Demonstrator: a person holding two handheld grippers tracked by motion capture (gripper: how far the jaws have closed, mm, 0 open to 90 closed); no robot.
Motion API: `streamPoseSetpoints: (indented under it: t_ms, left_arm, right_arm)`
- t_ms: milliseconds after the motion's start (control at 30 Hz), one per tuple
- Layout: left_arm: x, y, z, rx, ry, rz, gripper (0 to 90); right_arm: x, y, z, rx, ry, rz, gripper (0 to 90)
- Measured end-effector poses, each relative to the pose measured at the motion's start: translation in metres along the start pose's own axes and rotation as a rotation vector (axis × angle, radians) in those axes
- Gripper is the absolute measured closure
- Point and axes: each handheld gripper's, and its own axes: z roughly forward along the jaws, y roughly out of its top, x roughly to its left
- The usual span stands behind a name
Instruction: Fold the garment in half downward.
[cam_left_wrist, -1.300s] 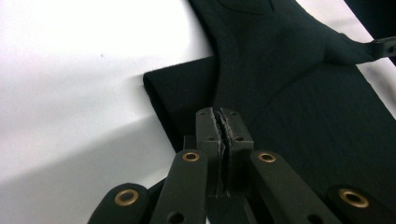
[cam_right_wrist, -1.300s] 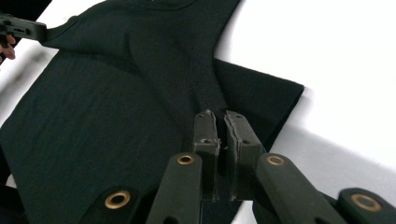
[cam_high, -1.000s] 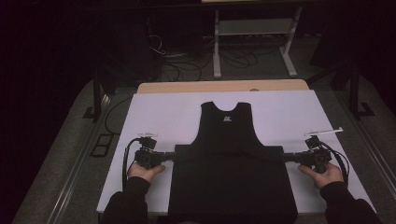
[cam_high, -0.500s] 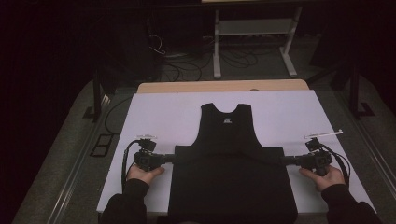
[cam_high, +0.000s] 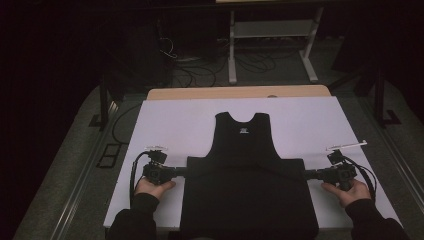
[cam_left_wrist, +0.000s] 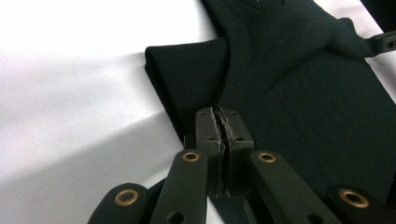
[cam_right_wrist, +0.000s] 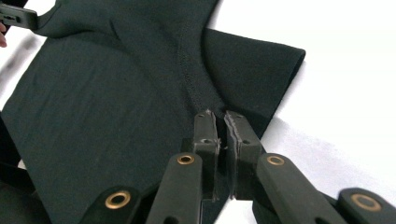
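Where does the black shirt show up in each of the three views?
High view: the black shirt lies at the centre and bottom, on the white table cover.
Left gripper view: it takes up the right half, its folded edge pinched by the left tool.
Right gripper view: it takes up the left and centre, pinched by the right tool.
Shared landmark: the white table cover.

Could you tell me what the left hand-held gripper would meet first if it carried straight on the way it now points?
The left hand-held gripper is shut on the edge of the black garment and points across it. Going on, it would push into more of that cloth, probably bunching it; farther along that line sits the right hand-held gripper.
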Motion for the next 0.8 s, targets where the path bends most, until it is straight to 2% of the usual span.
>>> streamPoseSetpoints:
  t_ms: [467, 667, 800]
  left_arm:
    - [0.0011, -0.0012, 0.0015, 0.019, -0.001, -0.004, 86.4]
    - [0.0014, -0.0013, 0.0016, 0.022, 0.003, -0.003, 86.4]
    - [0.0012, -0.0014, 0.0015, 0.017, -0.004, -0.002, 85.8]
  right_arm:
    - [0.0, -0.0006, -0.0004, 0.011, -0.022, 0.005, 82.5]
    - [-0.0012, -0.0005, -0.0008, 0.012, -0.026, 0.021, 82.3]
    - [-0.0002, -0.0005, -0.0016, 0.004, -0.026, 0.018, 77.5]
